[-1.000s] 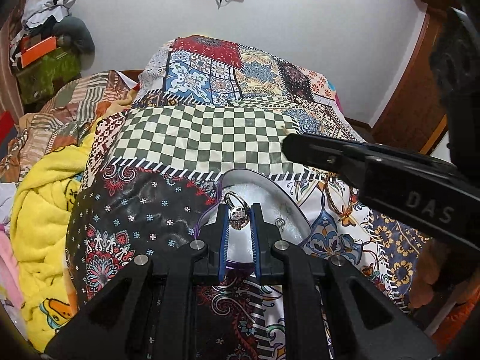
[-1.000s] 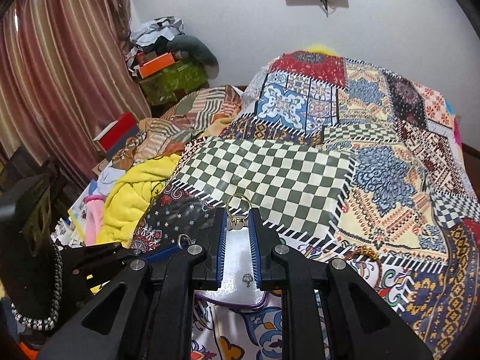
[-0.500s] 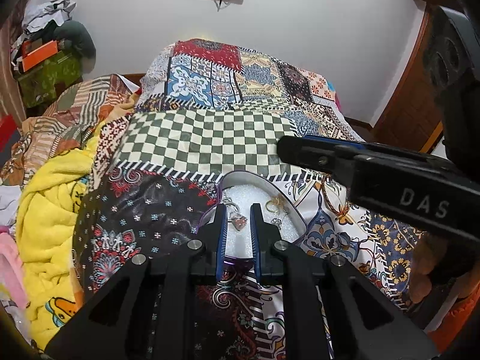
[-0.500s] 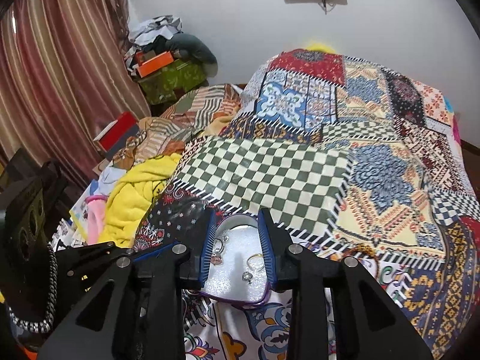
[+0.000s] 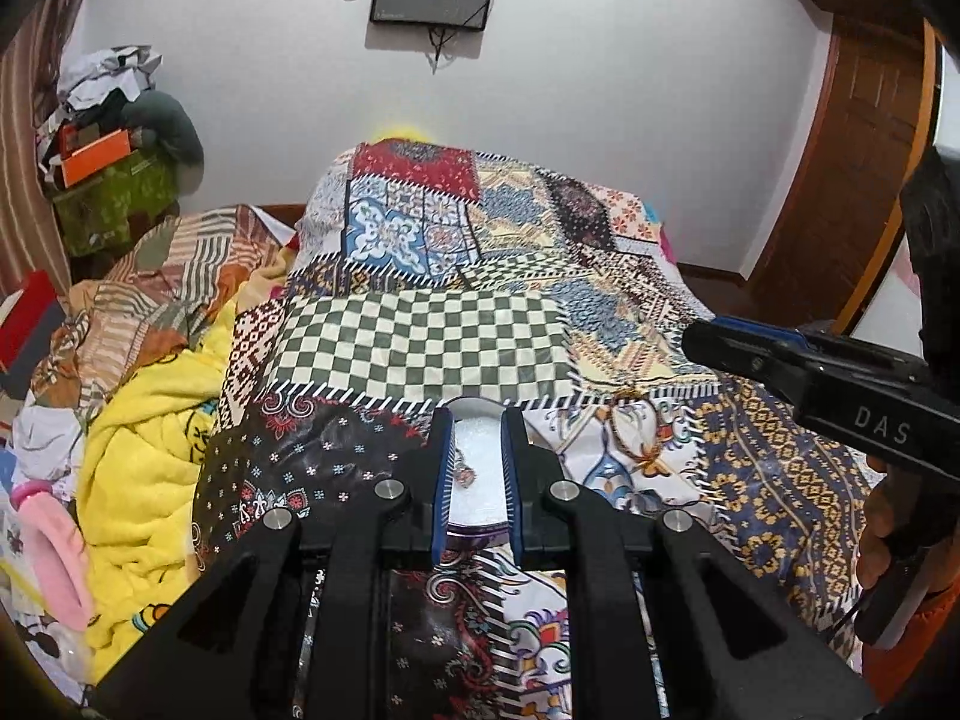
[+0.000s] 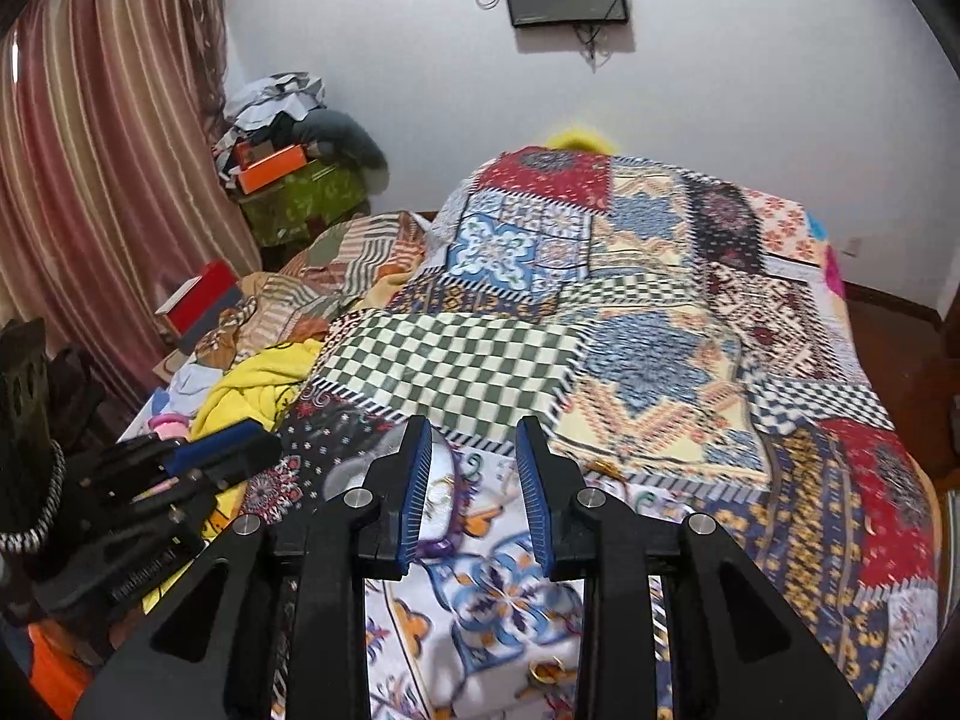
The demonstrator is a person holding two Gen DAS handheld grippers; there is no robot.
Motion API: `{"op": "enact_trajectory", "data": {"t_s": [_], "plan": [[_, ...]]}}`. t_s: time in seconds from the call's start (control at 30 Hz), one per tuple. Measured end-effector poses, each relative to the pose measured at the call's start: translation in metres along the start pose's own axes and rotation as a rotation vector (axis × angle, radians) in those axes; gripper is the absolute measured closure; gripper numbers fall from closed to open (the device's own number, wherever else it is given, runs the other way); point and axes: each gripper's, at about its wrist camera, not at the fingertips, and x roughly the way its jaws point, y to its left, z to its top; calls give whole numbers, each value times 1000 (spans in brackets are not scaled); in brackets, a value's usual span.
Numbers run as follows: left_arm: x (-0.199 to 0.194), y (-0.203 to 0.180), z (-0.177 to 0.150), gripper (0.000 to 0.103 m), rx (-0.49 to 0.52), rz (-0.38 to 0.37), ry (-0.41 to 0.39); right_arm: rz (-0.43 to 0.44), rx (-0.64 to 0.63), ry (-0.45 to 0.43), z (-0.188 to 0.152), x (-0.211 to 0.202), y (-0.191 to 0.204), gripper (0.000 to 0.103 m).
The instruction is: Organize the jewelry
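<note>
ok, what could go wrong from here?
1. The tray sits on a soft quilt; the left tongs, open just over it, could tip it and spill the jewelry piece.
2. The gold ring near the open right tongs blends into the busy print; easily missed.

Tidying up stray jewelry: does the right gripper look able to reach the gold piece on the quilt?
Likely yes: the right gripper is open and empty, and the gold piece lies uncovered beside its right finger.
</note>
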Motion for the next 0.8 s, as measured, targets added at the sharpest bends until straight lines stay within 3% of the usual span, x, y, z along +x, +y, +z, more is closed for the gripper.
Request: {"op": "enact_trajectory", "data": {"t_s": [0.13,0.4,0.8], "plan": [[-8,-12,-1,78,23,-10,-9,-40,14,-8,-8,-17,-10,77],[-2,-40,-13,78,72,-50,44,-108,36,-2,-32,-42,-32,77],[33,-85,-46,78,157,-138,190,-157,102,68,-72,-49,-59,77]]}}
